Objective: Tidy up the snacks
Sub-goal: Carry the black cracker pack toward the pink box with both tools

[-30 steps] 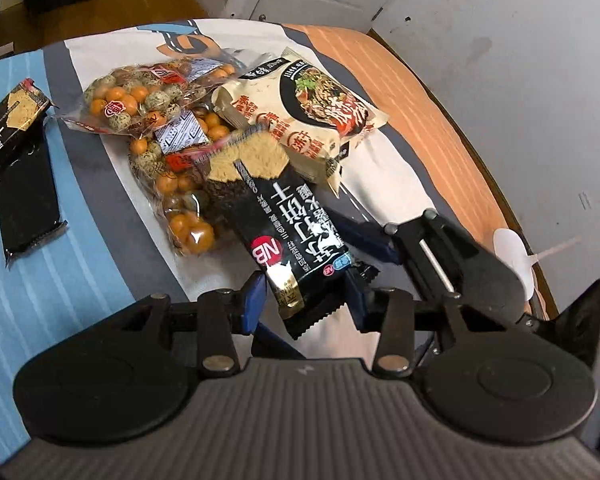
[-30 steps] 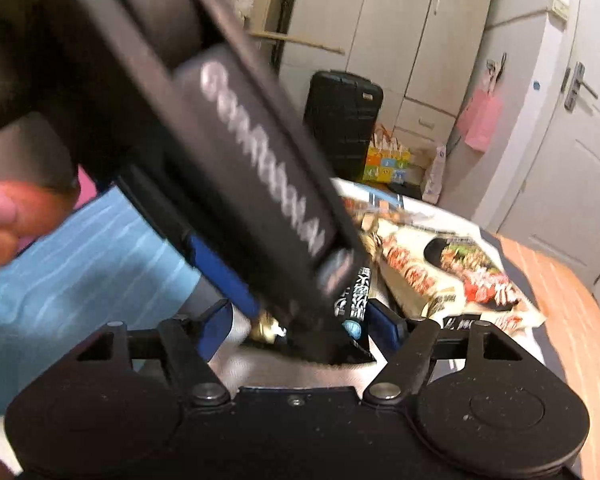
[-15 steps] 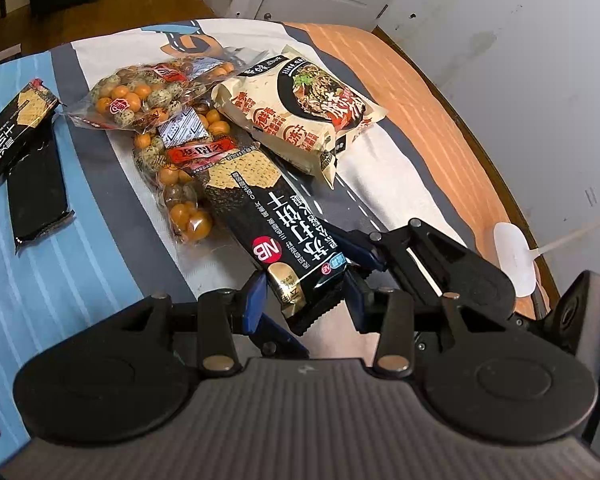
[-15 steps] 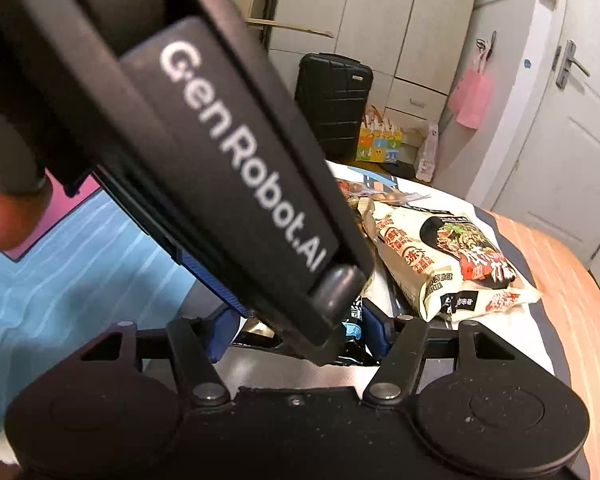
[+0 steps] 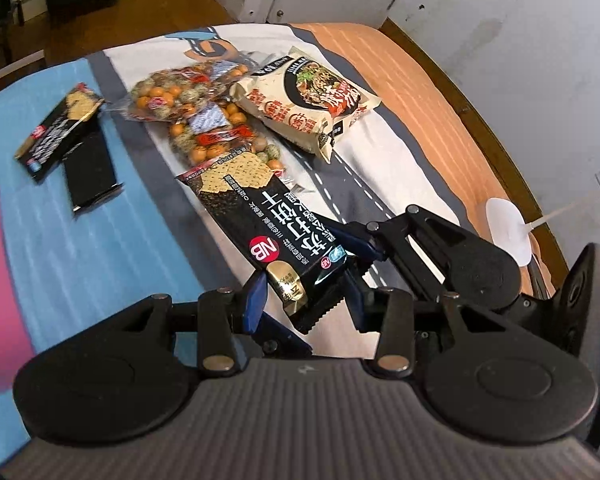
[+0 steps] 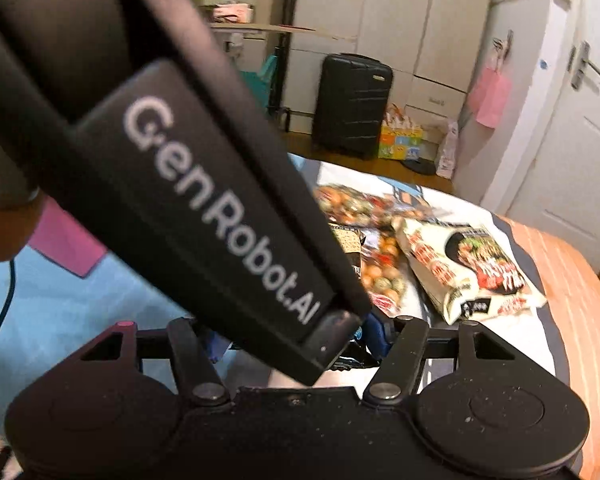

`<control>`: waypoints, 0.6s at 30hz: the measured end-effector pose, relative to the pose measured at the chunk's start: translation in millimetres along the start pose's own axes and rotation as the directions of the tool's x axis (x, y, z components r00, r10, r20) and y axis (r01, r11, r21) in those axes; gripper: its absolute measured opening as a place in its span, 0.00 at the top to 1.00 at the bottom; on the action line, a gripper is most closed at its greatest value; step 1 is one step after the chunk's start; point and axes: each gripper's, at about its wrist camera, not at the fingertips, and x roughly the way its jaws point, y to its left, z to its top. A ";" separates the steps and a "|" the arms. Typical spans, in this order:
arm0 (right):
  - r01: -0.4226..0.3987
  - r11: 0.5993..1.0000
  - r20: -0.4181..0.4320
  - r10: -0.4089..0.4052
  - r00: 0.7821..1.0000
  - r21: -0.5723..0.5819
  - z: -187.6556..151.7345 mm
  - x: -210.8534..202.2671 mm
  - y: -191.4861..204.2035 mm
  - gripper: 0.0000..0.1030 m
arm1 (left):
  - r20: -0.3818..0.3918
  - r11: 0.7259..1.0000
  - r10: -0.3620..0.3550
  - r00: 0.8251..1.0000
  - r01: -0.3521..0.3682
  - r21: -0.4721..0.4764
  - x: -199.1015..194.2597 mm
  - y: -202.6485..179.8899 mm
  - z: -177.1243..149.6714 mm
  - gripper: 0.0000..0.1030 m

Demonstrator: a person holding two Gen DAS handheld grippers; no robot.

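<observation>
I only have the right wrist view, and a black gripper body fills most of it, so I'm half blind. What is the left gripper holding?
Observer: The left gripper is shut on the near end of a black cracker pack.
Operator: Is my side on it too?
Observer: The right gripper has just been closing, with that pack's end between its fingers. I cannot tell whether they press on it.
Operator: Any more of those packs?
Observer: Two more black packs lie on the blue cover, left of the peanut bags.
</observation>
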 end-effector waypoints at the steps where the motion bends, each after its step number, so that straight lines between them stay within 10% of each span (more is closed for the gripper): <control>1: -0.007 1.000 0.003 0.007 1.000 -0.007 2.0 -4.0 3.0 0.33 | 0.006 1.000 0.004 1.000 -0.004 -0.006 -5.7 0.2 -2.7 0.62; 18: -0.130 0.968 0.063 0.147 0.987 -0.216 36.9 -52.9 59.2 0.33 | 0.128 0.989 0.093 0.987 -0.076 -0.131 -105.3 14.1 -52.4 0.62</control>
